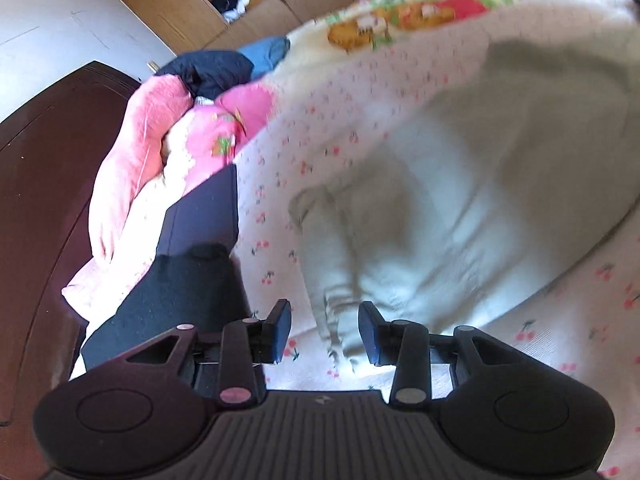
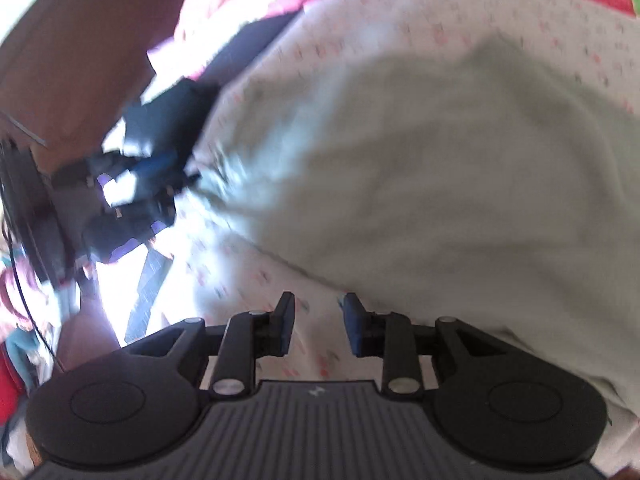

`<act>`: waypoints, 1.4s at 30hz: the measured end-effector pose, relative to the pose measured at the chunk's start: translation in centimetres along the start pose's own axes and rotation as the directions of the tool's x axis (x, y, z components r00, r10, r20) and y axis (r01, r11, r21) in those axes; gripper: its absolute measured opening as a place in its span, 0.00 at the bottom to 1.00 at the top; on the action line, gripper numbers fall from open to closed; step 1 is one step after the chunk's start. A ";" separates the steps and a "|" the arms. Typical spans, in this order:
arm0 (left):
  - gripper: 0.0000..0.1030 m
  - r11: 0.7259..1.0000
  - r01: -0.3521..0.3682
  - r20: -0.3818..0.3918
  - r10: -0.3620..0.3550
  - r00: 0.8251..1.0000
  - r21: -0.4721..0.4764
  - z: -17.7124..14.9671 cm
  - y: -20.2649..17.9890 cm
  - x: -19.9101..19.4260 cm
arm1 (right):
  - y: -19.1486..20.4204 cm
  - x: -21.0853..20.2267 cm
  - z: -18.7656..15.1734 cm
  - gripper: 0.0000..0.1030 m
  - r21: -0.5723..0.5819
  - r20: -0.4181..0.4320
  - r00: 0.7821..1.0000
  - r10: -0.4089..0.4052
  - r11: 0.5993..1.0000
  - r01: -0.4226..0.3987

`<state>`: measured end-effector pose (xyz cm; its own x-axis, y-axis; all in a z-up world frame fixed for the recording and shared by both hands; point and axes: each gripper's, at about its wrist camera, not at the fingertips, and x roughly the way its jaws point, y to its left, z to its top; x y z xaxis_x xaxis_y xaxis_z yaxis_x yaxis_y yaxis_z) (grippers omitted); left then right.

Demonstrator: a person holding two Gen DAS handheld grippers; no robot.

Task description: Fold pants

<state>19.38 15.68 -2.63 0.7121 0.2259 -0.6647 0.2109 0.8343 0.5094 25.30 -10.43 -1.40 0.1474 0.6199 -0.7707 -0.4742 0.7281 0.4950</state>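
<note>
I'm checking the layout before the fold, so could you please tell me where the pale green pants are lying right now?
The pale green pants lie spread on the cherry-print bedsheet, filling the right side of both wrist views, with the dark folded clothes to their left.

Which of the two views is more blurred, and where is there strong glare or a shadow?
Right wrist view: more blurred; the pale green pants and the cherry-print bedsheet are smeared, and white glare burns out the lower left. Left wrist view: milder blur on the pants, with a soft shadow across them; the left tool looks sharp. Both views bend at the edges.
</note>
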 end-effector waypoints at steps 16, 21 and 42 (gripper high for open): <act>0.35 0.914 0.084 0.083 -0.127 0.988 0.397 -4.1 -1.4 2.1 | 10.1 10.8 1.8 0.30 -0.569 0.018 0.996 -0.093 0.818 0.087; 0.21 0.952 0.053 0.132 -0.097 0.986 0.302 -3.6 1.1 1.2 | 11.6 11.2 3.3 0.01 -0.523 0.019 0.997 -0.079 0.848 0.078; 0.23 0.986 0.142 0.094 -0.151 0.984 0.090 -0.2 3.6 1.1 | 7.9 9.3 3.5 0.07 -0.049 0.164 0.986 -0.024 0.998 0.033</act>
<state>20.76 19.01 -1.70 0.7321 0.0491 -0.6794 0.3695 0.8093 0.4566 25.96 2.12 -3.29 0.2993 0.6415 -0.7063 -0.5108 0.7330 0.4493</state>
